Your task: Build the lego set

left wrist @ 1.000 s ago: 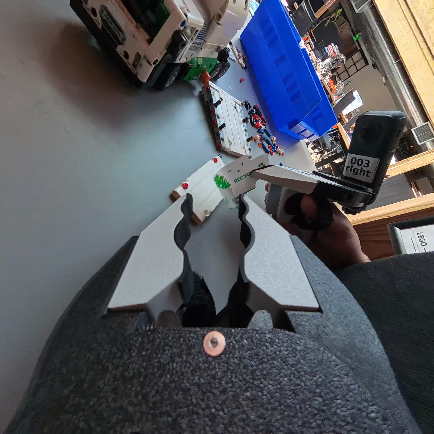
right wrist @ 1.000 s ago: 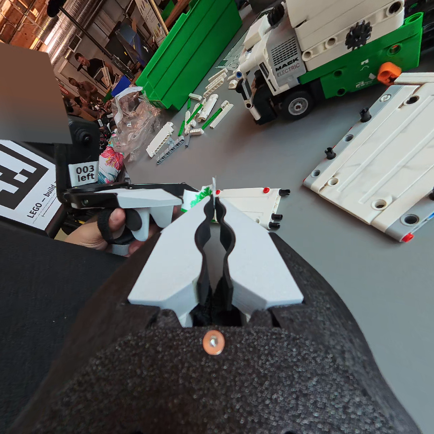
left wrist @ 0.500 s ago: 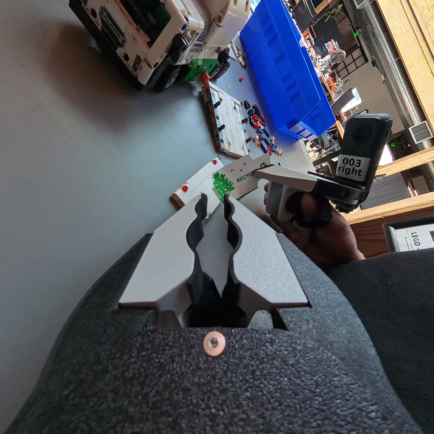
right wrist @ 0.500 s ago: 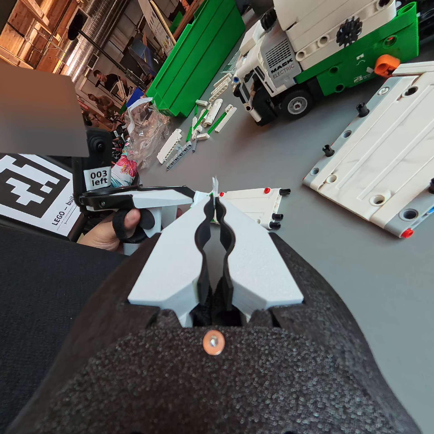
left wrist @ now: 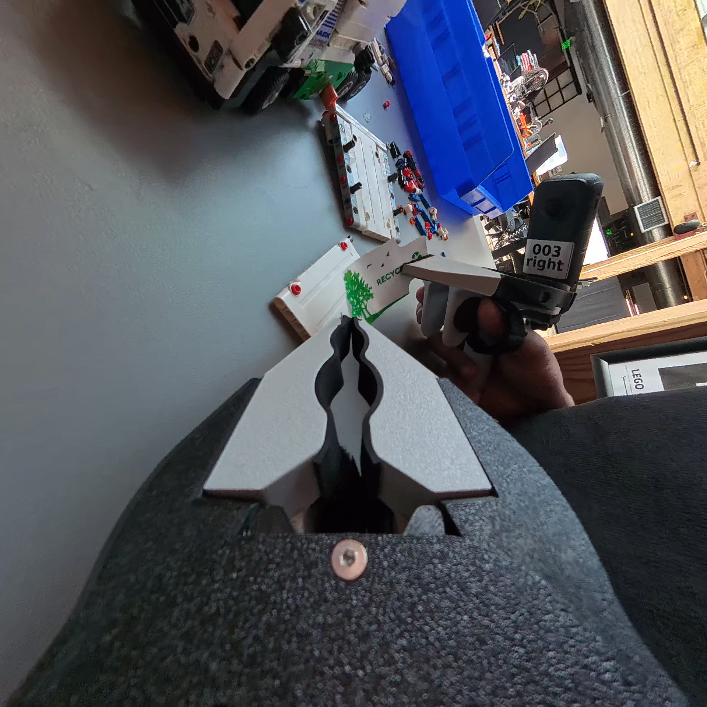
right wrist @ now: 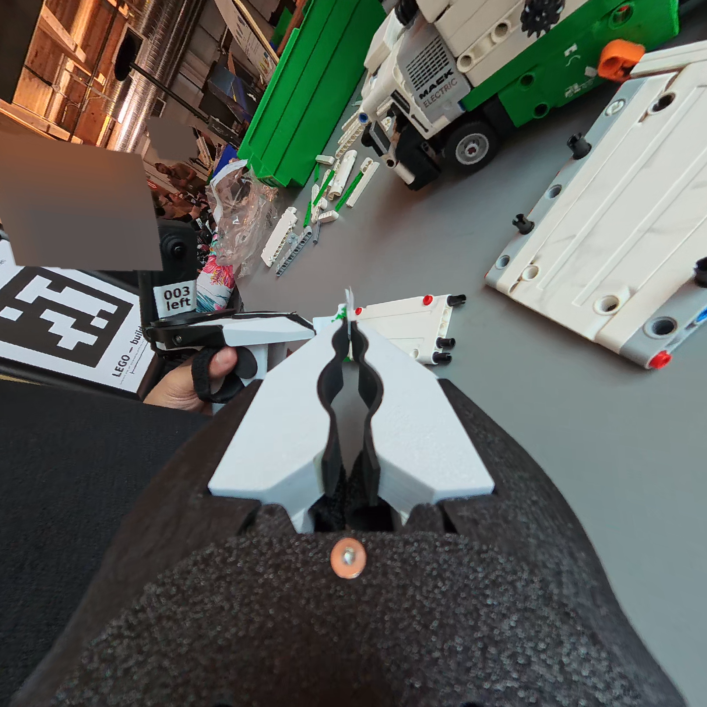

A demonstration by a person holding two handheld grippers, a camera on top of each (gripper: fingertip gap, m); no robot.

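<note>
Grey worktable in a workshop, two hand-held grippers meeting over a sticker.

The toy truck fills the right wrist view's upper right, a white panel lies at centre. The right gripper reaches forward, a hand gripping its handle, fingers clamped on the sticker. The left gripper comes level from the left, tips closed together on the sticker's lower corner.
</note>
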